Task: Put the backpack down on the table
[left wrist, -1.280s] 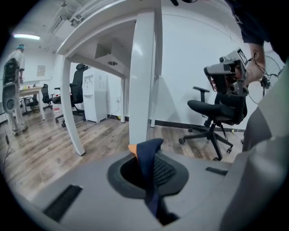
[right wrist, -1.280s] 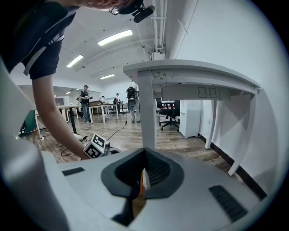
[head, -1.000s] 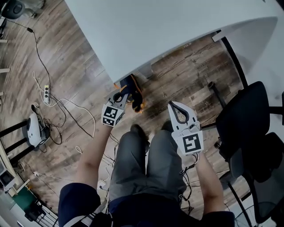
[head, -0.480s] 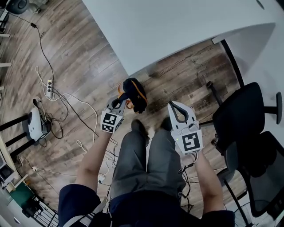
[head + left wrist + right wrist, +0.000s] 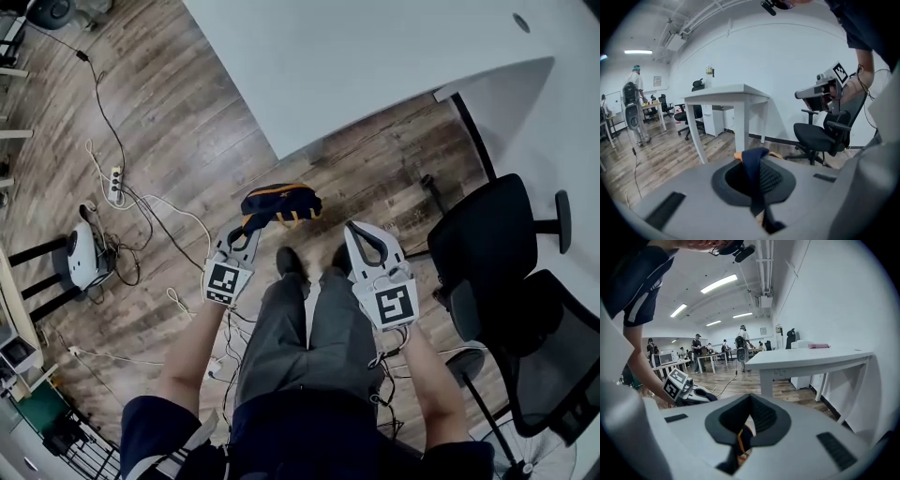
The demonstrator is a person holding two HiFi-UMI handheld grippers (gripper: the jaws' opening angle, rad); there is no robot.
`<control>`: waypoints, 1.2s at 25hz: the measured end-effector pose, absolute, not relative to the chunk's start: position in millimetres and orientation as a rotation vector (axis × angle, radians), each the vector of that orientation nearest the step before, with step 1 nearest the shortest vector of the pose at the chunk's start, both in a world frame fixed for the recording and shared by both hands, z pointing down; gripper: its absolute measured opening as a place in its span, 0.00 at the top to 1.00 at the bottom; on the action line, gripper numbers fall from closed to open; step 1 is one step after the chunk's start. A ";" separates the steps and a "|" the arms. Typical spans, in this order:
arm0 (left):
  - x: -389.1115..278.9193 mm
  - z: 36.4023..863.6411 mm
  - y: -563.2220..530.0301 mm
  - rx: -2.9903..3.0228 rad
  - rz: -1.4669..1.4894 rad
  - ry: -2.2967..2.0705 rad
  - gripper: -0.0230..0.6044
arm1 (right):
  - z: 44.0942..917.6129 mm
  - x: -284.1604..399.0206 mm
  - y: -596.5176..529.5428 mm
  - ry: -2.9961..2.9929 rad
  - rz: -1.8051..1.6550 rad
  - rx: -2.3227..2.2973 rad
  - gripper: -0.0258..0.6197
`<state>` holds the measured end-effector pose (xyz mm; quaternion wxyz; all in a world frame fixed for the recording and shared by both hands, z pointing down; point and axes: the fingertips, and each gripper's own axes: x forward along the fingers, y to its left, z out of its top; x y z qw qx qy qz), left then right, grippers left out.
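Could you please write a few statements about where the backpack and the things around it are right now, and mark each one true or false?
1. The left tool is closed on the strap of the backpack. True.
2. The backpack rests on the white table. False: it hangs from the left tool above the wooden floor, short of the table's edge.
3. A black office chair stands on the person's right. True.
4. A power strip lies on the table. False: it lies on the floor to the person's left, among cables.
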<state>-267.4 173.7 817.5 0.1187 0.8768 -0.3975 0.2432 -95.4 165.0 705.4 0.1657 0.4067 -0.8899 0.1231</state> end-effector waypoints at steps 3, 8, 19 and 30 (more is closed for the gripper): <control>-268.7 776.1 180.2 2.593 0.717 -1.177 0.96 | 676.8 -92.2 165.3 -2.540 0.351 1.166 0.96; -266.7 712.8 190.0 2.622 0.718 -1.196 0.96 | 634.5 -82.6 166.3 -2.553 0.346 1.184 0.96; -266.2 528.6 202.1 2.673 0.479 -1.321 0.96 | 529.5 -70.1 180.3 -2.568 0.335 1.229 0.96; -262.4 402.7 210.4 2.730 0.417 -1.360 0.96 | 452.2 -50.9 175.8 -2.538 0.249 1.324 0.96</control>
